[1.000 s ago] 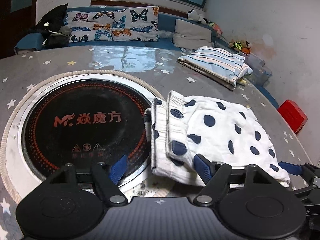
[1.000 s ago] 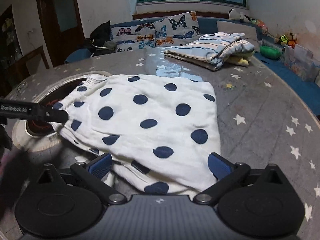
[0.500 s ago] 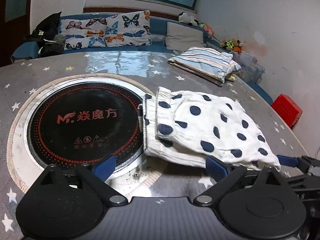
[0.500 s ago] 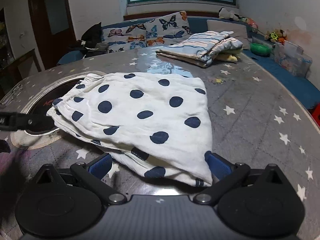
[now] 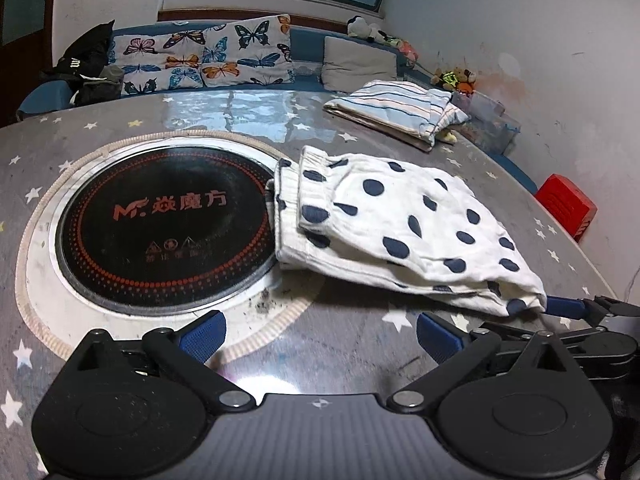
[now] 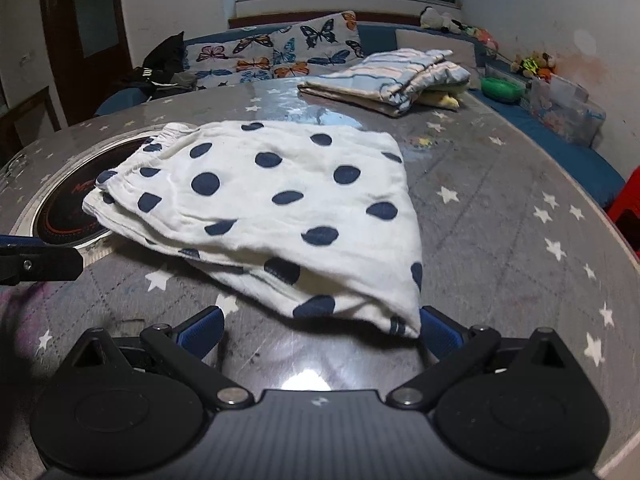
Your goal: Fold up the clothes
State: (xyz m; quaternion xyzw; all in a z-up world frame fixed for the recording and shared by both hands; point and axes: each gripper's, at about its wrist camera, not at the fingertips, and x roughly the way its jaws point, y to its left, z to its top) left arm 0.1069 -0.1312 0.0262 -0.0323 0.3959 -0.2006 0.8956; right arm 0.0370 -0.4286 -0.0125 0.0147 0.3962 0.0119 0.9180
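Polka-dot shorts (image 6: 280, 208) sit folded on the desk (image 6: 500, 240), waistband overlapping the round cooktop (image 5: 160, 216). Left claw (image 5: 320, 332) and right claw (image 6: 320, 328) both gape wide, holding nothing.

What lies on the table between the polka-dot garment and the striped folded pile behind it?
Only bare star-patterned table lies between the polka-dot garment and the striped pile; the right wrist view shows this best.

In front of my claws lies white cloth (image 6: 280, 208) with navy dots. The surface (image 6: 500, 240) is grey with white stars. Upper right, a folded pile (image 5: 396, 114) shows blue and white stripes.
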